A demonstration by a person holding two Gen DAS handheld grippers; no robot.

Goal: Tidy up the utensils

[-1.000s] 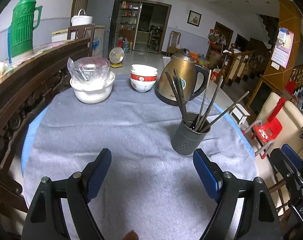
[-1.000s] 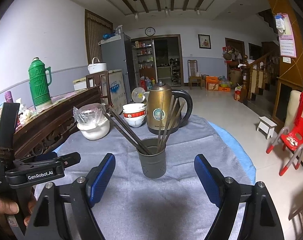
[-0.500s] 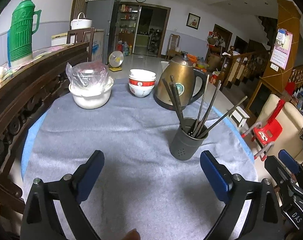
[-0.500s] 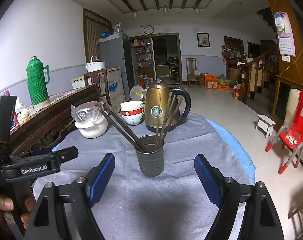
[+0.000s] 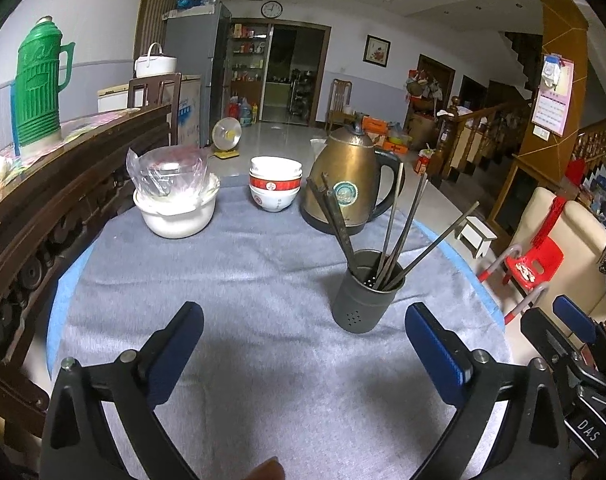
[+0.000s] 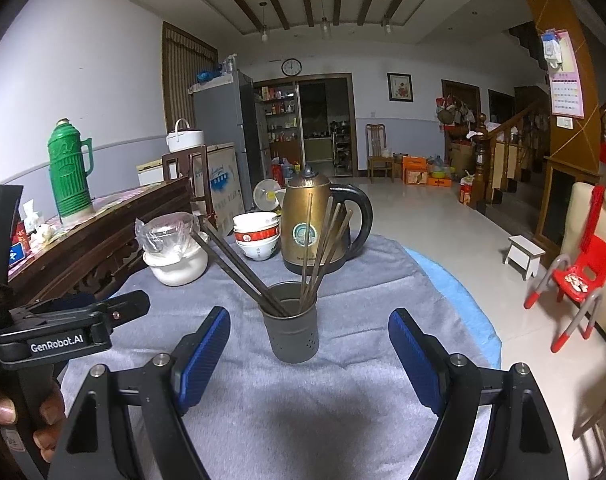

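Right wrist view: dark holder upright on the grey cloth, ahead of and between the blue pads, apart from both. Chopsticks standing in it, some leaning left, others nearly upright. Right gripper with jaws wide, empty. Behind the holder, brass kettle, stacked bowls and a covered white bowl on the table. Green thermos on the wooden sideboard to the left. Left wrist view: holder ahead, toward the right pad, chopsticks fanned out. Left gripper with jaws wide, holding nothing, above bare cloth. Kettle and bowls farther back.
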